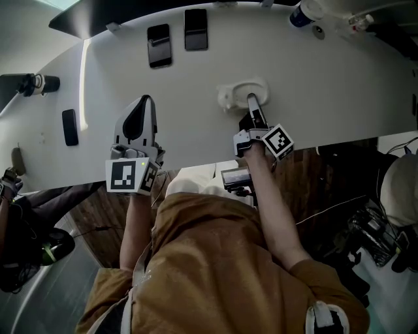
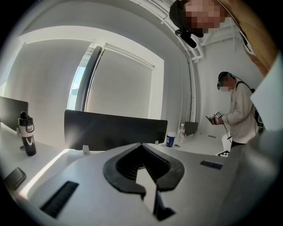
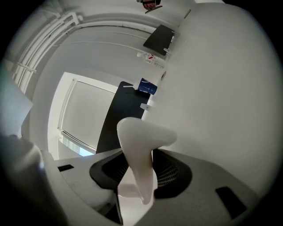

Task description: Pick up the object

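A white rounded object (image 1: 235, 91) lies on the white table (image 1: 326, 85), just beyond its near edge. My right gripper (image 1: 251, 103) reaches onto it from the near side. In the right gripper view the cream-white object (image 3: 142, 137) stands between the black jaws, and my right gripper (image 3: 138, 174) is shut on its thin lower part. My left gripper (image 1: 146, 102) rests on the table to the left, well apart from the object. In its own view my left gripper (image 2: 143, 174) has its jaws together with nothing between them.
Two dark phones (image 1: 159, 45) (image 1: 196, 29) lie at the table's far side, and a smaller dark device (image 1: 69, 127) lies at the left. A black bottle (image 1: 39, 83) and a blue-and-white cup (image 1: 302, 14) stand further off. Another person (image 2: 241, 112) stands at the right.
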`<action>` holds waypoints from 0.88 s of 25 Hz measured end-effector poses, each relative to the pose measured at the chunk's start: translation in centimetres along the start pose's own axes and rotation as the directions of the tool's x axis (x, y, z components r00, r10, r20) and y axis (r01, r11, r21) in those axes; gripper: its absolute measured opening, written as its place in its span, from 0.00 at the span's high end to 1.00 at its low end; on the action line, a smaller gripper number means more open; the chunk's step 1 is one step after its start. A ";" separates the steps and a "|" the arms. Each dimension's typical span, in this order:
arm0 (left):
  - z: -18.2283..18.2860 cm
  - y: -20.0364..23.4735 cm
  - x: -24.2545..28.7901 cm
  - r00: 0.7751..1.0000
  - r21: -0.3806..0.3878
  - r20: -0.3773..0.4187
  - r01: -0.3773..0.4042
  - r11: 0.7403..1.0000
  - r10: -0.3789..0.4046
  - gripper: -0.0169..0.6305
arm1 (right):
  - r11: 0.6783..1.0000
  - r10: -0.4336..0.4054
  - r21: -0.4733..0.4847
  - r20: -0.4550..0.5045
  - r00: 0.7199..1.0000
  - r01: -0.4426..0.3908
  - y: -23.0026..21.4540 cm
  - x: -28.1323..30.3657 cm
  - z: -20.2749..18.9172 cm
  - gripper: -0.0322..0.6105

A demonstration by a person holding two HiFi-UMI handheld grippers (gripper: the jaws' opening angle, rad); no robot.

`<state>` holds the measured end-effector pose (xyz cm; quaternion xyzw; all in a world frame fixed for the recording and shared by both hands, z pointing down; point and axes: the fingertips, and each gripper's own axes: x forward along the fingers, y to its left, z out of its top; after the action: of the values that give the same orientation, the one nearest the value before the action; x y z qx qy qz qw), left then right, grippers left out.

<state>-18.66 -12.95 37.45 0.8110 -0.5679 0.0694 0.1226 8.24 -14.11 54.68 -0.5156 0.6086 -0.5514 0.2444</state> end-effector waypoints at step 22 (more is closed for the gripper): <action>0.7 -0.8 -2.0 0.998 0.003 0.029 -0.051 0.999 0.051 0.96 | 0.925 0.292 -0.259 0.022 0.956 -0.277 11.5 -1.5 3.5 0.68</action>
<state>-18.59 -11.09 36.13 0.7974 -0.5899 0.0618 0.1112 7.69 -15.86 42.67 -0.4651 0.7348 -0.4120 0.2722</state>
